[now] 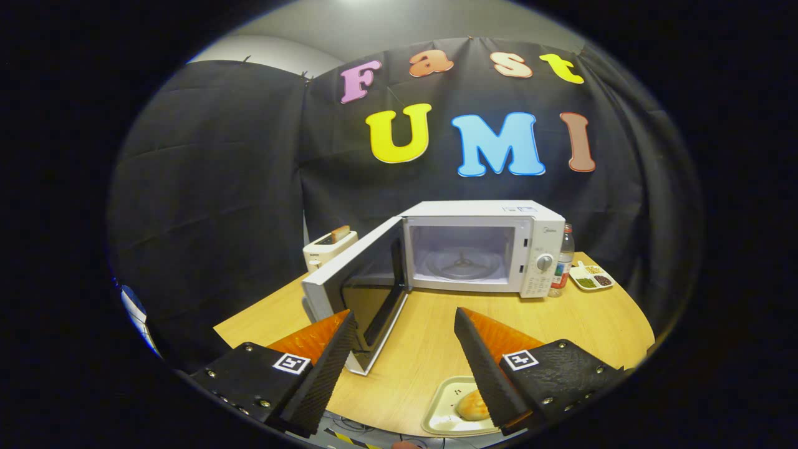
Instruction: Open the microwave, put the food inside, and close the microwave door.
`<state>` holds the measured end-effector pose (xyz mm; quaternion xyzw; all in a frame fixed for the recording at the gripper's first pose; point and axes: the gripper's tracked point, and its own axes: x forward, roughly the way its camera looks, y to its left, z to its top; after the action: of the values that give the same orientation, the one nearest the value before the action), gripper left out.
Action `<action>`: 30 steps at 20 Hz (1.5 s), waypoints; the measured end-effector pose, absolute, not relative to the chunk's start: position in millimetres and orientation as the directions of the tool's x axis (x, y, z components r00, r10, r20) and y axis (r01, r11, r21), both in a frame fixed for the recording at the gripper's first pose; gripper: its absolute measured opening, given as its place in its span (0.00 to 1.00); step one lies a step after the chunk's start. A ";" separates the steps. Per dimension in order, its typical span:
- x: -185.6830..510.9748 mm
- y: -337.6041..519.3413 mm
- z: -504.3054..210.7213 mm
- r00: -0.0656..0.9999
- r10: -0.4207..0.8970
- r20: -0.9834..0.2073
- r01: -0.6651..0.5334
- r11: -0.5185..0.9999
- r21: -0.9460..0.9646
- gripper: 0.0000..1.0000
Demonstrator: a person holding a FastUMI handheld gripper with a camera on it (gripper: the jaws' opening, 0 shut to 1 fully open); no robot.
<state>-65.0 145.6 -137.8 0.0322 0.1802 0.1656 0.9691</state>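
Our 2 fingers stand wide apart with nothing between them, and the gripper (405,321) hovers above the wooden table (580,324). We hold nothing. Just below the right finger, close to the near edge of the table, we see a pale square tray (446,415) with a round bun (472,406) on it; the finger hides part of both. The bun lies under and slightly inside the right fingertip, not between the fingers.

Ahead of us stands the white microwave (486,215) with its door (349,280) swung fully open toward the left, so that the door's lower edge reaches close beside the left finger. We look straight into the open cavity, where the glass turntable (461,265) lies bare.

Left of the microwave and behind its door, we see a white toaster (327,246) with a slice standing in its slot. Right of the microwave stands a bottle (564,262), touching or nearly touching its side, and just beyond that lies a small divided dish (592,277) with dark and green fillings.

We point the gripper forward and somewhat downward, roughly level across both fingers.
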 end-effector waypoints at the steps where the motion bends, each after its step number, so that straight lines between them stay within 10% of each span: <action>1: -61.9 136.5 -142.3 0.883 0.314 -0.350 -0.288 0.949 0.124 0.97; 30: -71.5 56.1 -326.2 0.641 0.141 -0.755 -0.169 0.985 0.041 0.97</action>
<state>-71.5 56.1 -326.2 -0.0166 0.4152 0.0856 0.9056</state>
